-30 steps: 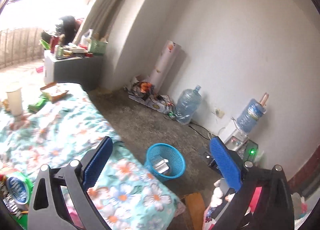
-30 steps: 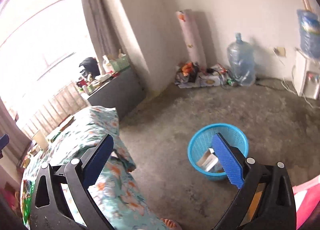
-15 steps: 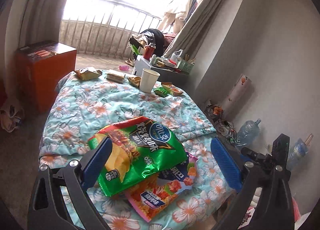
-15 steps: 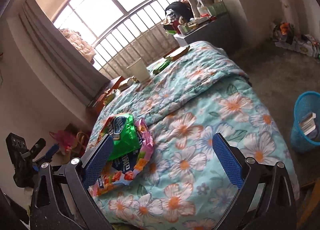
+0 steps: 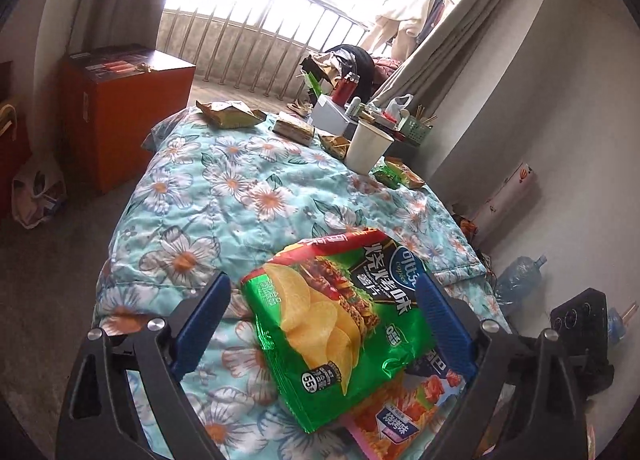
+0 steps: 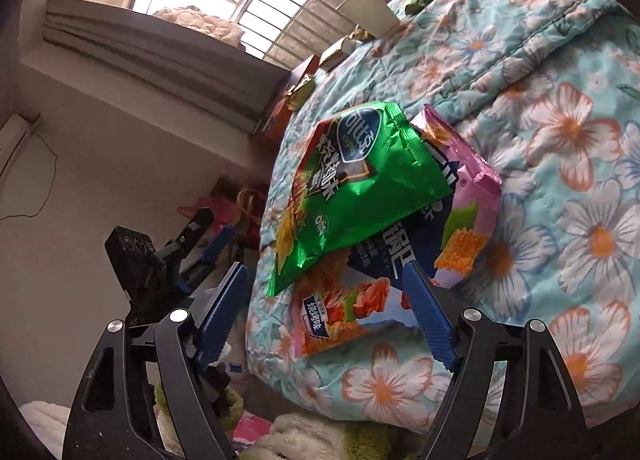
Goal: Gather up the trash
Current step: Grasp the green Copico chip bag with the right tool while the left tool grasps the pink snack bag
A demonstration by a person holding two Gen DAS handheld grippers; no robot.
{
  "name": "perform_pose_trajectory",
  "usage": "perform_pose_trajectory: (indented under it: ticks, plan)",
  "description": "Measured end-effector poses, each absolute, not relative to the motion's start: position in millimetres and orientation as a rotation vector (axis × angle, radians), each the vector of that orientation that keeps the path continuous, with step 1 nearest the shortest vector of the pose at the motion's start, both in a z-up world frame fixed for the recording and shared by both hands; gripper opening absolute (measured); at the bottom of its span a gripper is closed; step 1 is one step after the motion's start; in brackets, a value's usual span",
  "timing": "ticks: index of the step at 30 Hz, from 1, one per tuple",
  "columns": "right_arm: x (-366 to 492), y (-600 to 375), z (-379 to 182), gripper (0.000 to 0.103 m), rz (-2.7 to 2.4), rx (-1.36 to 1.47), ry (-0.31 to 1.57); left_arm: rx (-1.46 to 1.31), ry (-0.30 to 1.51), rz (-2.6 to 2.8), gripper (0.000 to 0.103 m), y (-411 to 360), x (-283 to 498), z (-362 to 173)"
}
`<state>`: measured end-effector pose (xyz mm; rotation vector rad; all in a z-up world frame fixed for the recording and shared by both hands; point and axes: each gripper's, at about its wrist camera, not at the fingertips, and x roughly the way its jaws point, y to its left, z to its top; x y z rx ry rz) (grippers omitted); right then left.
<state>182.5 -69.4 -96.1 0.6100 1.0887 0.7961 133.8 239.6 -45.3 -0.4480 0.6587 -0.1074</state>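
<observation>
step: approaching chip bag [image 5: 340, 324] | left gripper [image 5: 324, 314] gaping, empty, straddling it | right gripper [image 6: 326, 314] gaping, empty | next: lowering, closing on bag edge

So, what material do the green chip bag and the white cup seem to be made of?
The green chip bag looks like thin metallised plastic film: glossy, with sharp creases and bright reflections. The white cup looks like matte paper or card, with no shine, though plastic cannot be excluded.

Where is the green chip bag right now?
The green chip bag lies at the bed's near end between the left gripper's open fingers, atop a pink snack bag.
</observation>
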Motion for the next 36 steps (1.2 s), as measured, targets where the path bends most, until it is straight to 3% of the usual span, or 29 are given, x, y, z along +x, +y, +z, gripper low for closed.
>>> perform_pose_trajectory:
  ticks: [7, 11, 18, 28, 31, 34, 36]
  plan:
    - [202.9, -51.9, -125.8, 0.072, 0.737, 0.670, 1.213, -0.483, 0.854, -0.158, 0.086, 253.2, 236.6, -77.0]
    - [213.0, -53.7, -130.3, 0.064, 0.706, 0.693, 1.208, -0.441, 0.948, -0.277, 0.081, 236.4, 256.1, -93.0]
    - [230.8, -72.5, -131.5, 0.044, 0.679, 0.754, 1.214, -0.502, 0.998, -0.377, 0.071, 226.2, 229.1, -99.5]
    - [228.3, -86.0, -132.4, 0.042, 0.720, 0.837, 1.195, -0.587, 1.012, -0.495, 0.069, 196.6, 158.8, -100.3]
    - [219.4, -67.5, -136.8, 0.032, 0.717, 0.821, 1.197, -0.603, 1.017, -0.493, 0.069, 186.1, 147.9, -105.1]
    - [218.5, -70.3, -130.0, 0.014, 0.726, 0.807, 1.153, -0.615, 0.995, -0.499, 0.069, 183.2, 139.0, -103.0]
    - [218.3, -83.6, -121.7, 0.011, 0.759, 0.848, 1.118, -0.642, 0.965, -0.500, 0.069, 189.0, 134.8, -97.2]
